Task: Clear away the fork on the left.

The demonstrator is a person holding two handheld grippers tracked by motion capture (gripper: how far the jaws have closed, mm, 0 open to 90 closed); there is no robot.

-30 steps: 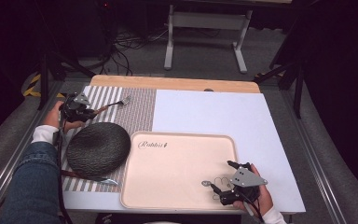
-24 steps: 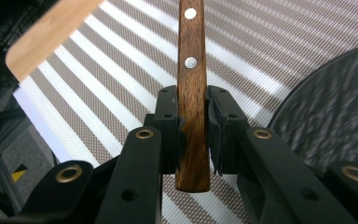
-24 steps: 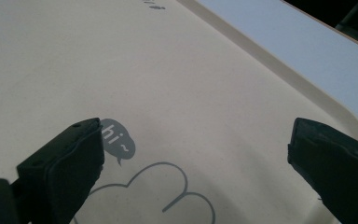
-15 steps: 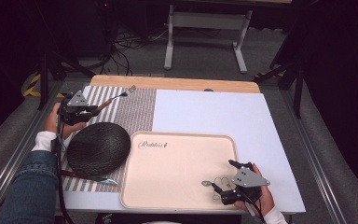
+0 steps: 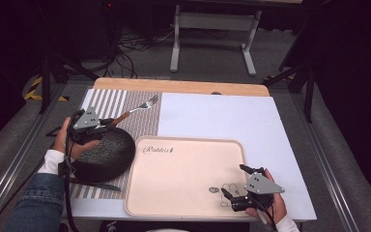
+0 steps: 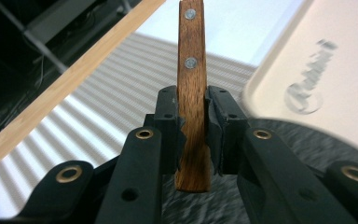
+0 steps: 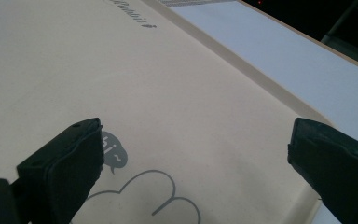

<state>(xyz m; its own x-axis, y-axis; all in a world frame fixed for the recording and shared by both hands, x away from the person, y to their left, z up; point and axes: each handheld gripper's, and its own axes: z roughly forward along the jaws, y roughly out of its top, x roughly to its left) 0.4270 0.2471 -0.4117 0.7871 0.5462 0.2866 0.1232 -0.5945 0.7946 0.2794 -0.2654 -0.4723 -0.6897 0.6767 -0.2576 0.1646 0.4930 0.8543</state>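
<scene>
A fork [image 5: 137,110] with a wooden handle [image 6: 192,93] and metal tines points toward the far right over the striped placemat [image 5: 125,104]. My left gripper [image 5: 104,123] is shut on the handle's near end, and both pads press its sides in the left gripper view [image 6: 193,100]. It hovers at the far rim of a dark textured bowl [image 5: 104,154]. My right gripper [image 5: 234,183] stands open above the near right corner of the cream tray [image 5: 183,145], with nothing between its jaws [image 7: 196,144].
A dark knife [image 5: 96,185] lies on the placemat in front of the bowl. White sheet [image 5: 222,116] covers the table to the right and beyond the tray. A wooden strip [image 5: 178,87] runs along the far edge, with stands and cables on the floor behind.
The left gripper has carried the fork to the right and a little nearer, from the placemat's far left to the bowl's far rim. The right gripper has stayed put.
</scene>
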